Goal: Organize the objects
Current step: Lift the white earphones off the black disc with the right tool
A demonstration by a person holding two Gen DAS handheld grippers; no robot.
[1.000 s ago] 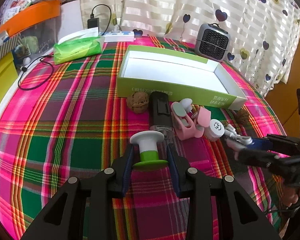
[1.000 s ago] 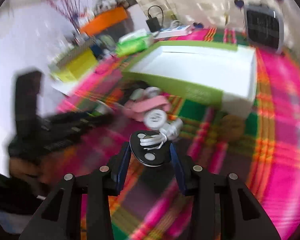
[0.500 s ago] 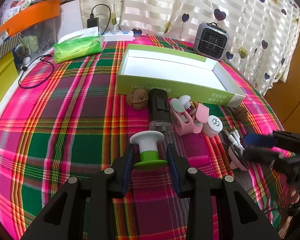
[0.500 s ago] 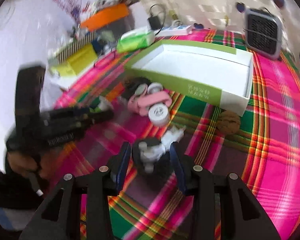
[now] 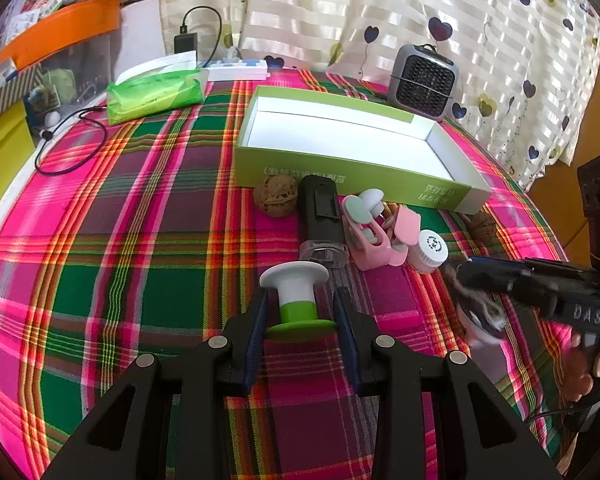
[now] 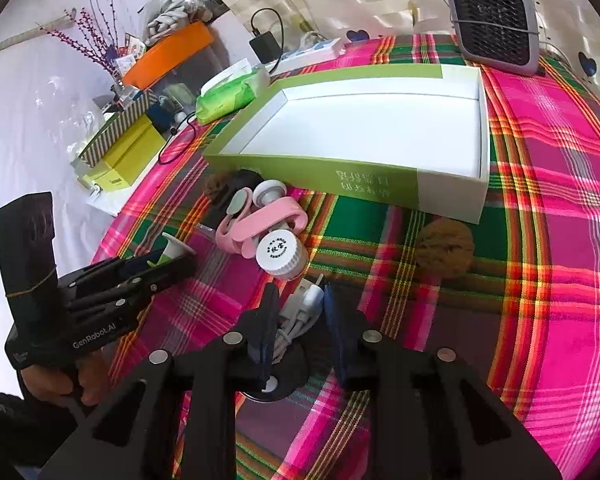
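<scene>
left hand-held gripper (image 5: 300, 312) clamps green-white stopper (image 5: 294, 296); right hand-held gripper (image 6: 298, 312) open around cable bundle (image 6: 300, 312).

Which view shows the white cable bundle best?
The right wrist view: the white cable bundle lies sharp between the right tongs, on a black disc. The left wrist view shows it only as a blur under those tongs.

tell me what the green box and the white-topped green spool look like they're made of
Green box: probably coated cardboard, given its thin folded walls, printed green outside and plain matte white inside. Spool: apparently moulded plastic, smooth with a slight sheen, its white cap and green base each uniform in colour.
</scene>
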